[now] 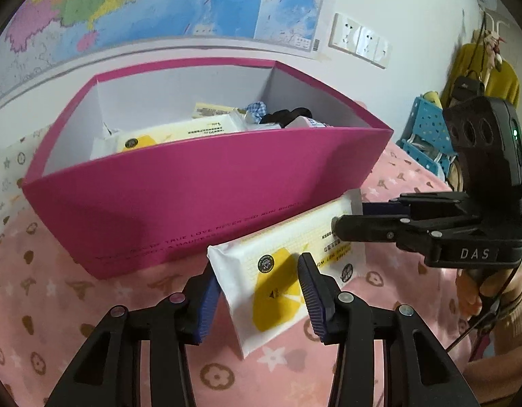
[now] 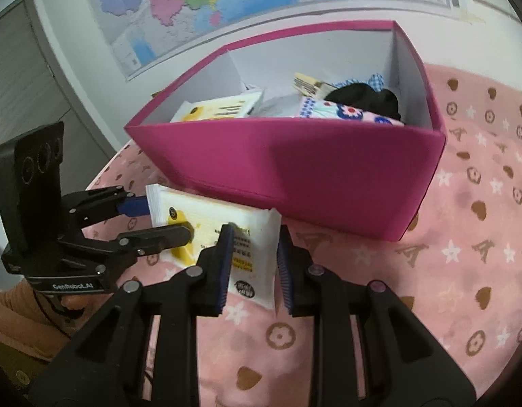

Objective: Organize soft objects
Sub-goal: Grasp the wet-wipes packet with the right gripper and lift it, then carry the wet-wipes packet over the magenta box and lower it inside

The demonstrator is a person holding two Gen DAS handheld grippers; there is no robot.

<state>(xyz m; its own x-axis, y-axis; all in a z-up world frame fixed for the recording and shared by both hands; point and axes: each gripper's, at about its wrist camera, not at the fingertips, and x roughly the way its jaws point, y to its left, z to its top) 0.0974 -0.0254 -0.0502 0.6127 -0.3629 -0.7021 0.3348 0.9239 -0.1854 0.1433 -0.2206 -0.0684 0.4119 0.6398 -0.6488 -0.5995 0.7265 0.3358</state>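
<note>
A white and yellow wet-wipes pack (image 1: 288, 264) lies on the pink cloth in front of the magenta box (image 1: 200, 200). My left gripper (image 1: 257, 291) straddles its left end, one pad on each side. My right gripper (image 2: 254, 264) straddles its other end (image 2: 250, 261) the same way. Both hold the pack between them. The box (image 2: 329, 176) holds another wipes pack (image 2: 213, 110), a floral pouch (image 2: 346, 113), black fabric (image 2: 366, 98) and a blue checked cloth (image 1: 256, 108).
A pink patterned cloth (image 2: 464, 237) covers the table. A wall map (image 1: 159, 3) and wall sockets (image 1: 359, 40) are behind the box. A blue perforated stool (image 1: 427, 132) and yellow clothing (image 1: 478, 68) stand at the right.
</note>
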